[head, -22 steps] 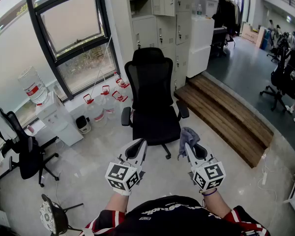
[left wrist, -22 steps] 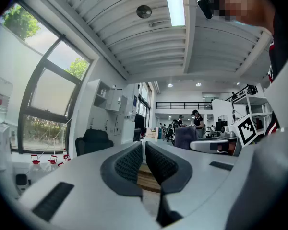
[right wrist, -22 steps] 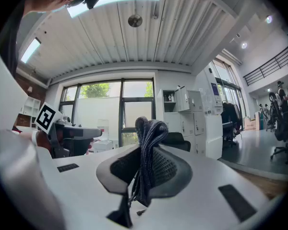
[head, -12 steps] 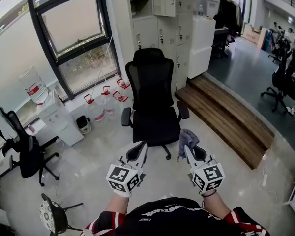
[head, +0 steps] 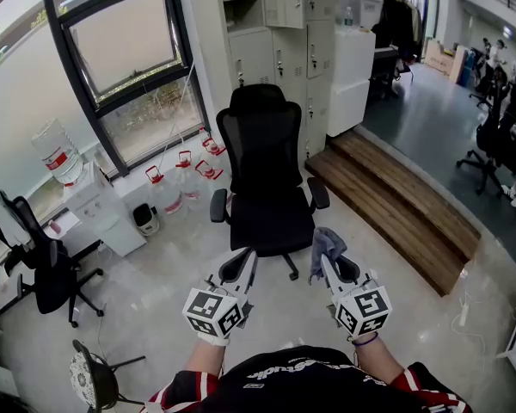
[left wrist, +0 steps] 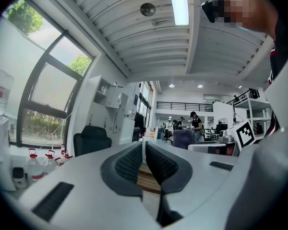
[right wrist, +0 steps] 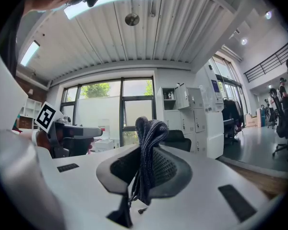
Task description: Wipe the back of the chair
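Right tongs (head: 328,263) gripped crumpled grey-blue cloth (head: 327,241) for wiping | left tongs (head: 243,263) were closed, empty | black mesh office chair (head: 265,149) stood apart

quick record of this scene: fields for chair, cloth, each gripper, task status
chair: black office chair upright on the floor, its seat facing the person
cloth: dark grey cloth, bunched up and sticking out past the jaws
right gripper: right gripper shut on the cloth, held short of the chair
left gripper: left gripper jaws together, nothing between them
contact: neither gripper touches the chair
task status: wiping not yet begun
nearby: water bottles under the window, wooden step to the right
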Action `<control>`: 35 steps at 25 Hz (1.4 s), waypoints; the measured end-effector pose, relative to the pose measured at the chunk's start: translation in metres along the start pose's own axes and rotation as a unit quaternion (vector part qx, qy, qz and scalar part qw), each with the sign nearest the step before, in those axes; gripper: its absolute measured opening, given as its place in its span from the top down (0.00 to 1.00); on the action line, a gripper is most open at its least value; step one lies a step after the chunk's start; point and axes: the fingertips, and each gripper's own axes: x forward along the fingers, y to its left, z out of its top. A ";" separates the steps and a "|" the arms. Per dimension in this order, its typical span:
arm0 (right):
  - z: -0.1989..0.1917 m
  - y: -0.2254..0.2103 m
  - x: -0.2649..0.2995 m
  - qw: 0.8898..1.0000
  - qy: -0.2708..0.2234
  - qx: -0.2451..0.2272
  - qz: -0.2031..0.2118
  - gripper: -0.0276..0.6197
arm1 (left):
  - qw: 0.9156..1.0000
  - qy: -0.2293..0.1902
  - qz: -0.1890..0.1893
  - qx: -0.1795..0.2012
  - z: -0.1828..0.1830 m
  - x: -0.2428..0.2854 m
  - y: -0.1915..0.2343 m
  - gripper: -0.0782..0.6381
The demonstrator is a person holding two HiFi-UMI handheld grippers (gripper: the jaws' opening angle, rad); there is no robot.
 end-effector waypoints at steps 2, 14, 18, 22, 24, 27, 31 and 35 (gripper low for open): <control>-0.002 -0.006 0.001 1.000 0.000 0.001 0.000 0.85 | 1.000 0.001 0.000 0.002 -0.001 0.006 -0.001 0.84; -0.003 -0.045 0.004 1.000 -0.009 -0.016 0.019 0.86 | 1.000 0.010 0.001 0.020 -0.003 0.051 -0.023 0.84; -0.009 -0.060 -0.001 0.999 -0.008 -0.018 0.027 0.86 | 1.000 0.015 0.010 0.023 -0.011 0.058 -0.032 0.84; -0.017 -0.076 0.008 0.999 -0.007 -0.012 0.031 0.86 | 0.999 0.022 0.022 0.017 -0.019 0.066 -0.024 0.84; -0.019 -0.079 0.013 0.999 -0.003 -0.008 0.032 0.86 | 0.999 0.027 0.028 0.014 -0.021 0.068 -0.020 0.84; -0.024 -0.087 0.027 0.999 0.002 -0.004 0.034 0.86 | 0.999 0.034 0.035 0.007 -0.028 0.075 -0.009 0.84; -0.036 -0.097 0.053 1.000 0.009 0.001 0.030 0.86 | 0.998 0.039 0.039 -0.007 -0.043 0.094 0.017 0.84; -0.038 -0.105 0.090 1.000 0.018 0.000 0.023 0.86 | 0.999 0.036 0.034 -0.021 -0.045 0.118 0.050 0.84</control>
